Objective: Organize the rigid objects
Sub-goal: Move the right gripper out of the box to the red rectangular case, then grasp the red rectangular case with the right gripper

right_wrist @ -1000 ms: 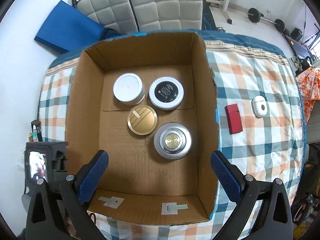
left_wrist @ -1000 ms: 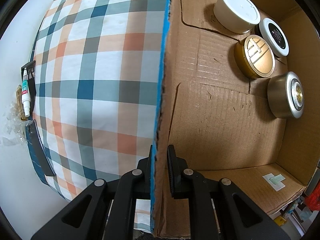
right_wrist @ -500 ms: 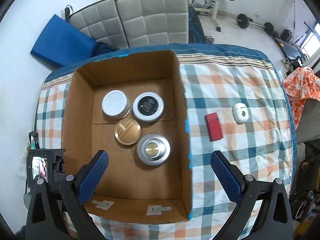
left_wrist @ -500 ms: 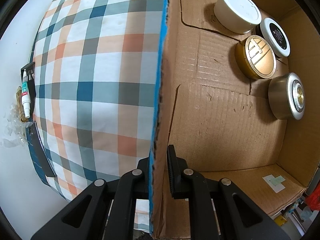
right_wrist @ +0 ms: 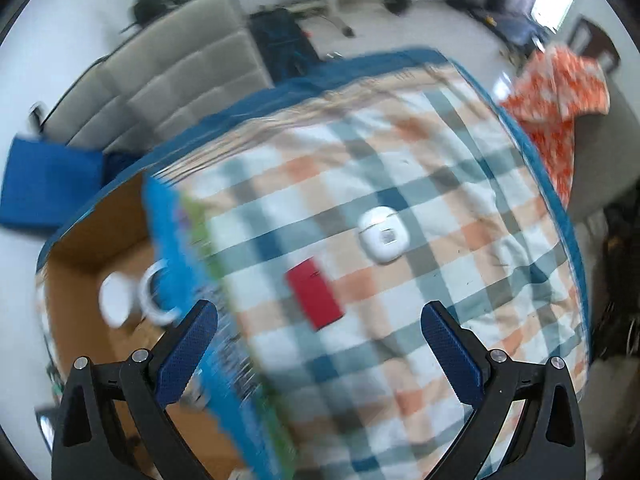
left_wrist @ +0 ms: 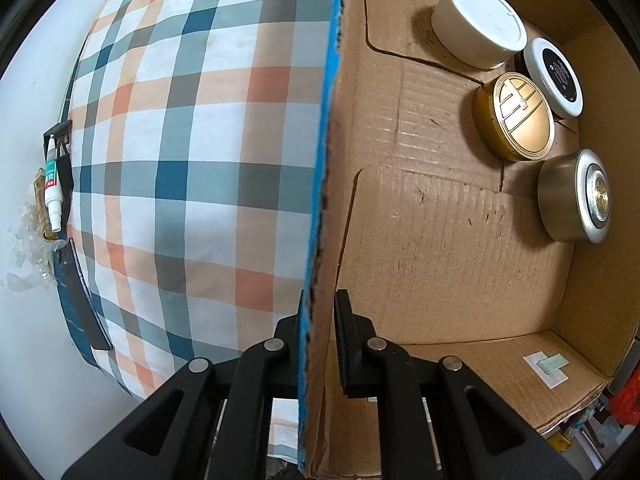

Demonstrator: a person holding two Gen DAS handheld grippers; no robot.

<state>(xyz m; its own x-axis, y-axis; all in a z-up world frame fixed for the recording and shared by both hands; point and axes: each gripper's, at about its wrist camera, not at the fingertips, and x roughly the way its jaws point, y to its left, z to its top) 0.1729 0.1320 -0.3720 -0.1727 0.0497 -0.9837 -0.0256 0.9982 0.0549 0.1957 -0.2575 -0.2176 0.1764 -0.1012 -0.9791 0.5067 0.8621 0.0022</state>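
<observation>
A cardboard box (left_wrist: 440,220) stands on the plaid cloth. It holds a white jar (left_wrist: 478,24), a black-lidded jar (left_wrist: 554,76), a gold tin (left_wrist: 516,120) and a silver tin (left_wrist: 576,196). My left gripper (left_wrist: 320,320) is shut on the box's left wall, which has a blue edge. My right gripper (right_wrist: 320,320) is open and empty, above the cloth. A red flat case (right_wrist: 316,296) and a white earbud case (right_wrist: 382,238) lie on the cloth just ahead of it. The box (right_wrist: 120,300) is at its left, blurred.
A small white bottle (left_wrist: 52,184) and a black strap (left_wrist: 80,292) lie at the cloth's left edge. Grey cushions (right_wrist: 160,80), a blue mat (right_wrist: 44,184), gym weights and an orange cloth (right_wrist: 560,92) lie beyond the bed.
My right gripper has swung right, from above the box to over the cloth near the red case and earbud case. My left gripper holds the box wall as before.
</observation>
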